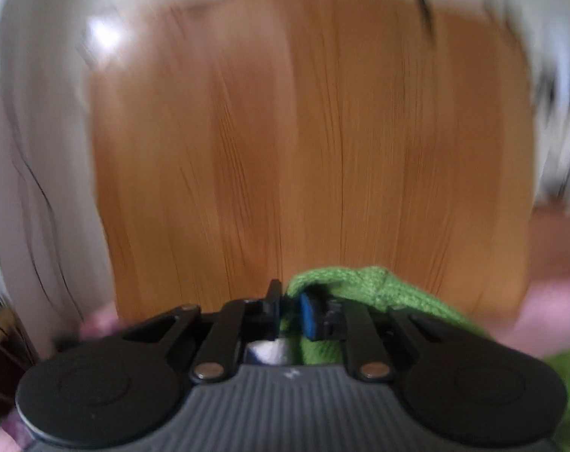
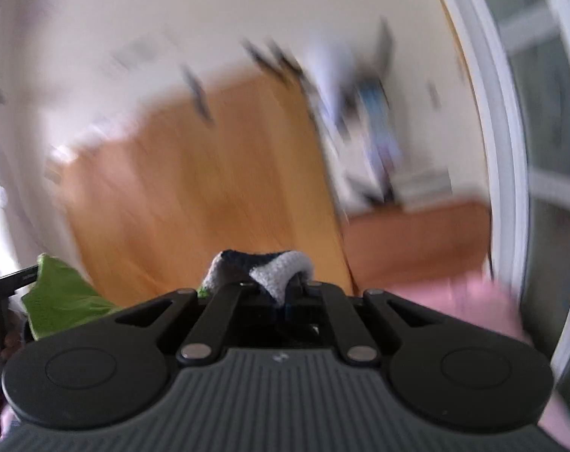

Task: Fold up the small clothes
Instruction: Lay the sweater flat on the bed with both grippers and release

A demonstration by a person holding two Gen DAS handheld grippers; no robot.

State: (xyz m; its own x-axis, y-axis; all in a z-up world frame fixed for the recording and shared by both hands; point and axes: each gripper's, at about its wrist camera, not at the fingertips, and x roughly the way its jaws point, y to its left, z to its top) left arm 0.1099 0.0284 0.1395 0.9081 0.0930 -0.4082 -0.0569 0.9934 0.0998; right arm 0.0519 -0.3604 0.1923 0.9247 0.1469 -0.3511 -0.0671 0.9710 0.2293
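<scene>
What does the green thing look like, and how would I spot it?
Start at the wooden table and look to its near edge. There the left gripper pinches a bright green knitted garment. Its ribbed lime wool stands out from the pink cloth beside it.

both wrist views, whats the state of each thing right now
left tool: shut on the green knit piece
green knit piece: pinched at one edge, bunched
right tool: shut on the grey and navy knit edge
grey and navy knit edge: pinched, folded over
wooden table: bare ahead
</scene>
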